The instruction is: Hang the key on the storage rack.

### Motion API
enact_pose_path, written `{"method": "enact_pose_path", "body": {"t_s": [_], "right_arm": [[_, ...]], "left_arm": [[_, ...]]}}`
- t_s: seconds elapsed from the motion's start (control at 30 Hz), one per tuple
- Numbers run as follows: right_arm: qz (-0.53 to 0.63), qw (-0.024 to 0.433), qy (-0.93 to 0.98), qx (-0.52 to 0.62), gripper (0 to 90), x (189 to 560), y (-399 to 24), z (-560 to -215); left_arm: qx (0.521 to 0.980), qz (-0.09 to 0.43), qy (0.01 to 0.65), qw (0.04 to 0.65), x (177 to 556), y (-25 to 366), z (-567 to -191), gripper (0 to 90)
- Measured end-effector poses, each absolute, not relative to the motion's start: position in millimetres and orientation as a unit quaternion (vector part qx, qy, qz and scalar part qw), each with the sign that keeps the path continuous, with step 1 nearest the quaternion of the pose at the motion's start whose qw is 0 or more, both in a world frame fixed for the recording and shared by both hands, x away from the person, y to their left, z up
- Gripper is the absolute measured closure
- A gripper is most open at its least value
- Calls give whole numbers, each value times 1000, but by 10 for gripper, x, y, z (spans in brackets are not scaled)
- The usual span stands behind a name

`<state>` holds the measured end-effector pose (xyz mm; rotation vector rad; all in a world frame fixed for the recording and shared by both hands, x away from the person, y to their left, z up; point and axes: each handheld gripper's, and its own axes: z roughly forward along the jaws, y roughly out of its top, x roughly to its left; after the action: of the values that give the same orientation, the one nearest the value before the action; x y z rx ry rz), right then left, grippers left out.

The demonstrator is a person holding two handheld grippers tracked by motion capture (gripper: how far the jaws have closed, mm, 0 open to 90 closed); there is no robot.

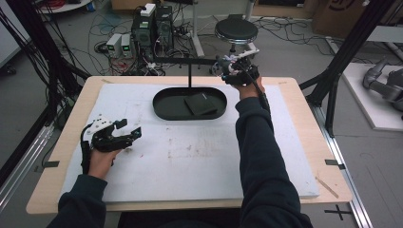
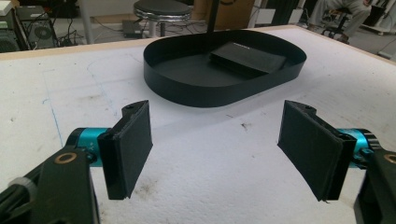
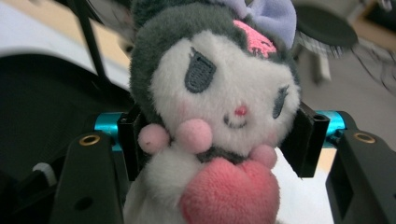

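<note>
Plush doll squeezed between the right tool's jaws beside the black tray; left tool wide apart.

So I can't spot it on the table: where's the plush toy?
The plush toy is clamped in the right claw, held beyond the black tray at the table's far edge.

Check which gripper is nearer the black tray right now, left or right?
Right. The right gripper, shut on a plush toy, is just beyond the black tray at its far right end. The left gripper, open, hovers over the white mat, nearer the person than the tray.
</note>
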<state>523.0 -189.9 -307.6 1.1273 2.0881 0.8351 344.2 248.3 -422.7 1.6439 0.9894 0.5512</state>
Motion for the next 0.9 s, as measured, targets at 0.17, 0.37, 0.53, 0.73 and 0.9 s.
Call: {"method": "enact_pose_path", "body": {"t_s": [0.17,0.37,0.53,0.73,0.9], "right_arm": [[293,282,802,438,379,5255,-1912,-3302],[280,266,819,425,380,5287,-1674,-3472],[297,252,808,442,379,5339,-1566,-3603],[320,215,805,451,290,5369,-1544,-3721],[337,183,812,440,261,5295,-1597,-3722]], "left_arm": [[693,232,416,540,3439,2478,-4226,255],[695,233,416,539,3440,2481,-4227,255],[694,232,416,540,3441,2484,-4229,255],[692,231,417,541,3452,2491,-4237,255],[694,230,416,540,3451,2485,-4237,255]]}}
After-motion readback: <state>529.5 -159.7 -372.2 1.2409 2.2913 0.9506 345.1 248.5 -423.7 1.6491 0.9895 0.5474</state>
